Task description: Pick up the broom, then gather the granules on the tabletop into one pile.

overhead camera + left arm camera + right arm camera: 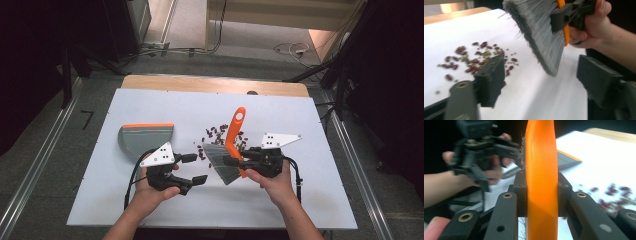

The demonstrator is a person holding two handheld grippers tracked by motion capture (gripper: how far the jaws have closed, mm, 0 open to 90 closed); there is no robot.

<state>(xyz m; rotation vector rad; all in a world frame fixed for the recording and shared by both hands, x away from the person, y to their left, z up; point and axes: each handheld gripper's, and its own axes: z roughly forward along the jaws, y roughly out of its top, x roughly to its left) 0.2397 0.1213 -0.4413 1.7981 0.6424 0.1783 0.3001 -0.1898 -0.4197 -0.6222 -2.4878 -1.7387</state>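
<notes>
A hand brush with an orange handle (234, 131) and grey bristles (222, 162) is held tilted over the white table sheet (300, 190). My right gripper (230, 161) is shut on the handle (540, 157), its pads pressed to both sides just above the bristles. Red-brown beans (217, 135) and small green bits lie scattered beside the brush (476, 60). My left gripper (195, 168) stands open just left of the bristles (539, 32), nothing between its jaws. A grey dustpan with an orange edge (145, 137) lies flat behind the left hand.
The white sheet covers a wooden table (215, 84) whose far edge shows. Metal rails (30, 180) run along the floor on both sides. Cables (290, 49) lie on the floor beyond the table. Dark stands rise at both sides.
</notes>
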